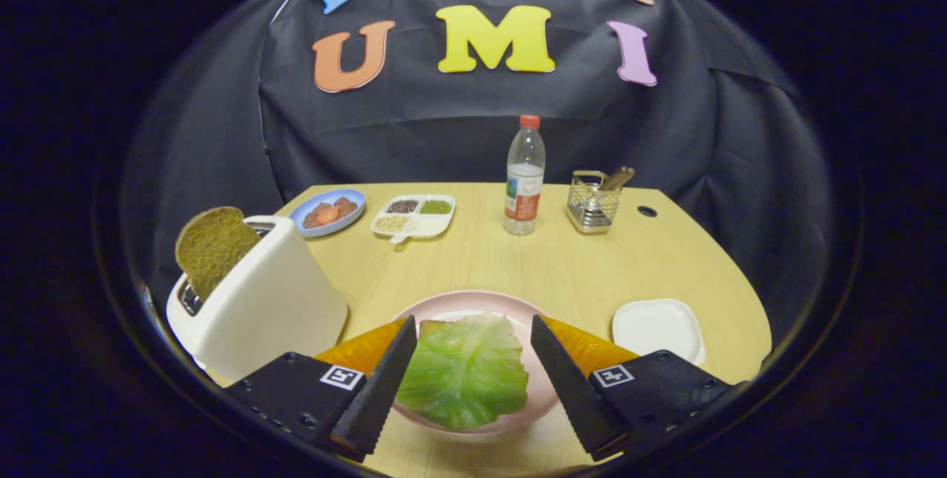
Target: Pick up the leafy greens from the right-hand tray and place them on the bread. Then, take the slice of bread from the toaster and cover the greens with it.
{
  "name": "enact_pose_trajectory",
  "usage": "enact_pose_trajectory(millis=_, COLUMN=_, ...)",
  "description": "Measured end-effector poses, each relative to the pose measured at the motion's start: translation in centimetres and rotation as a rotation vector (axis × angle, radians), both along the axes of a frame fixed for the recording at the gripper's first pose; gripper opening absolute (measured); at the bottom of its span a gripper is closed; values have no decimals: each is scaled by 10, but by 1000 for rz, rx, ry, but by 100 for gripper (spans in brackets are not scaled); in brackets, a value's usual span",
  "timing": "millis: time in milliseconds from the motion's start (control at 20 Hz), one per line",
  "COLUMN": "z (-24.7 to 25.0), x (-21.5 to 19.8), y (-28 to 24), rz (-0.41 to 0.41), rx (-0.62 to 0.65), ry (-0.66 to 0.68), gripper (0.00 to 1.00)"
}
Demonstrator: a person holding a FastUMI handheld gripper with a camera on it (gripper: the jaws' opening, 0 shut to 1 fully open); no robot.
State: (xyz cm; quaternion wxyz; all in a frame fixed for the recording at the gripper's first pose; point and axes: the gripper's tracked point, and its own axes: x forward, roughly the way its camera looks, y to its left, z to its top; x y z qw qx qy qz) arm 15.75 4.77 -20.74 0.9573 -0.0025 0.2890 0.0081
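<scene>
- The leafy greens (466, 371) already lie on the bread (429, 328), only a corner of it showing, on the pink plate (473, 300); that step looks done.
- The gripper (473, 382) has its fingers spread wide, empty, flanking the greens.
- The bread slice (212, 247) stands in the toaster (259, 300), far left of the fingers, probably next.
- The white tray (657, 328) sits right.

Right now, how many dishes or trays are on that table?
4. A pink plate under the leafy greens, between the open hand-held gripper fingers; a white tray to its right; a blue plate and a divided tray beyond the toaster. Others could be hidden.
</scene>
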Motion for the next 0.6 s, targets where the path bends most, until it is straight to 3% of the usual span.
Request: enact_pose_trajectory(millis=600, z=132, x=-78, y=58, rz=-6, rx=-28, ry=-230, gripper=96)
